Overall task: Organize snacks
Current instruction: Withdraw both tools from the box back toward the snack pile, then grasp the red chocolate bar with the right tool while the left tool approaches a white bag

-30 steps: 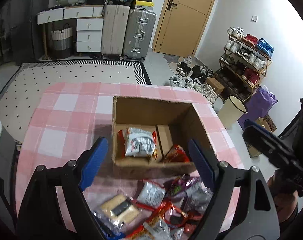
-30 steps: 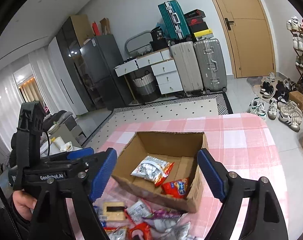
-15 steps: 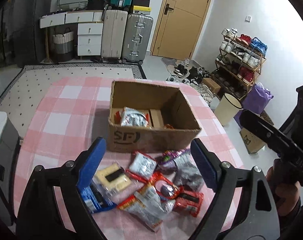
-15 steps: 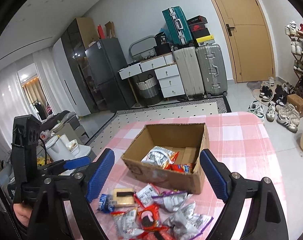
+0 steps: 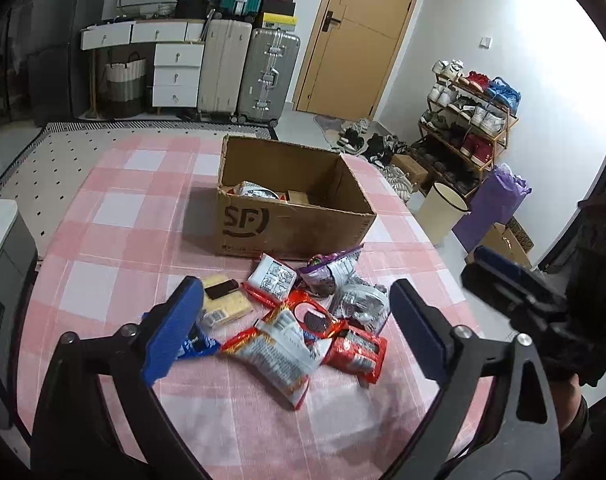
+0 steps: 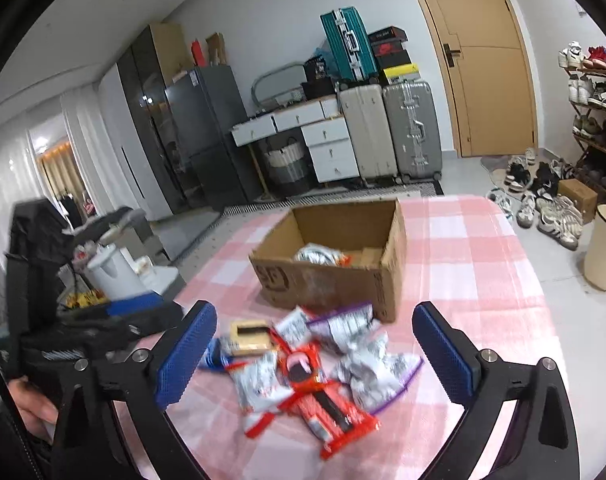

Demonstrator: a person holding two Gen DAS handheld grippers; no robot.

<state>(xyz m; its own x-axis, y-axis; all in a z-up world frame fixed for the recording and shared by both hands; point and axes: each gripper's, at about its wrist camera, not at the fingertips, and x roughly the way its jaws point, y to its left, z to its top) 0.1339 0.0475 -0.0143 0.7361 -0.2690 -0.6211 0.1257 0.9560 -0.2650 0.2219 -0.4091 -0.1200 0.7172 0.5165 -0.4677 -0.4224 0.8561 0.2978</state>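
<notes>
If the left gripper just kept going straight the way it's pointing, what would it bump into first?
Probably the heap of snack packets on the table: the left gripper, jaws opening and empty, points down at it. The cardboard box lies beyond. Depth is uncertain.

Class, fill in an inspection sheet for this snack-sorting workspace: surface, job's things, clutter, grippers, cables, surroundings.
Surface: pink checked tablecloth, flat.
Job's things: open cardboard box holding a silver packet; loose snack packets piled on the cloth in front of it.
Clutter: nothing seen besides the snacks.
Grippers: left gripper and right gripper both over the pile, jaws opening, nothing gripped.
Cables: nothing seen.
Surroundings: suitcases, white drawers, wooden door, shoe rack, cream bin.
</notes>
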